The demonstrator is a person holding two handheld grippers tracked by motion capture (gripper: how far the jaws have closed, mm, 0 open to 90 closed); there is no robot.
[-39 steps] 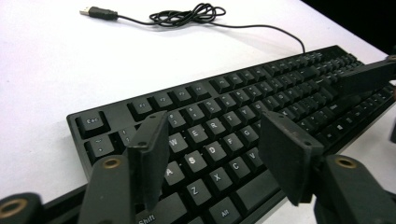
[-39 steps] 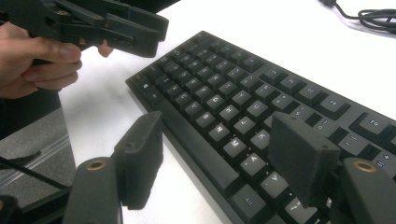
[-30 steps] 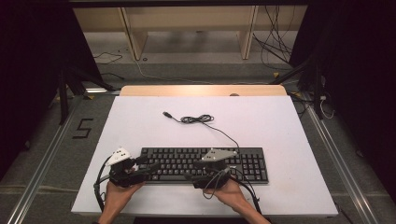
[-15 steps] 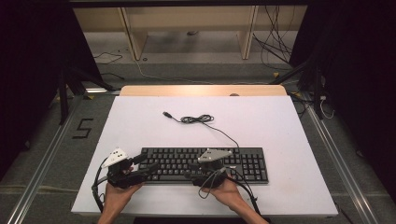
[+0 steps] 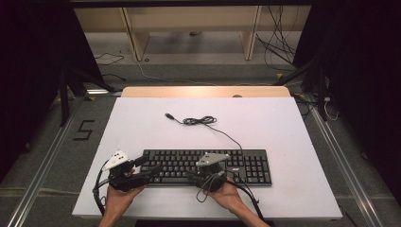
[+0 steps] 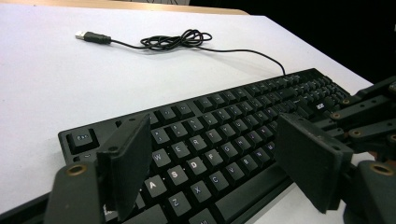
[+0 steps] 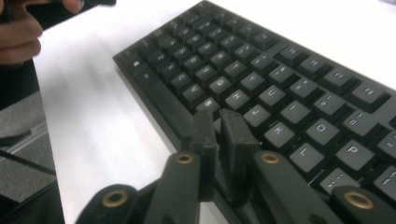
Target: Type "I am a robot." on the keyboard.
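Since the earlier frame the right gripper (image 7: 219,122) had been closing, nothing between its jaws, now pressed together above the flat black plastic keyboard (image 5: 208,165) at six o'clock on the white table (image 5: 283,127). The left gripper (image 6: 215,163) stood spread, empty. Likely next: pressing a key with the closed tips.

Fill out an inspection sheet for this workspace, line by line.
Surface: flat white tabletop with a wooden strip along its far edge.
Job's things: black full-size plastic keyboard, lying flat near the front edge.
Clutter: nothing seen.
Grippers: left tool open over the keyboard's left end; right tool shut, tips above the keys near the middle, nothing between its jaws.
Cables: keyboard's thin black USB cable, loosely coiled, plug lying free.
Surroundings: grey floor, wooden frame, loose wires.
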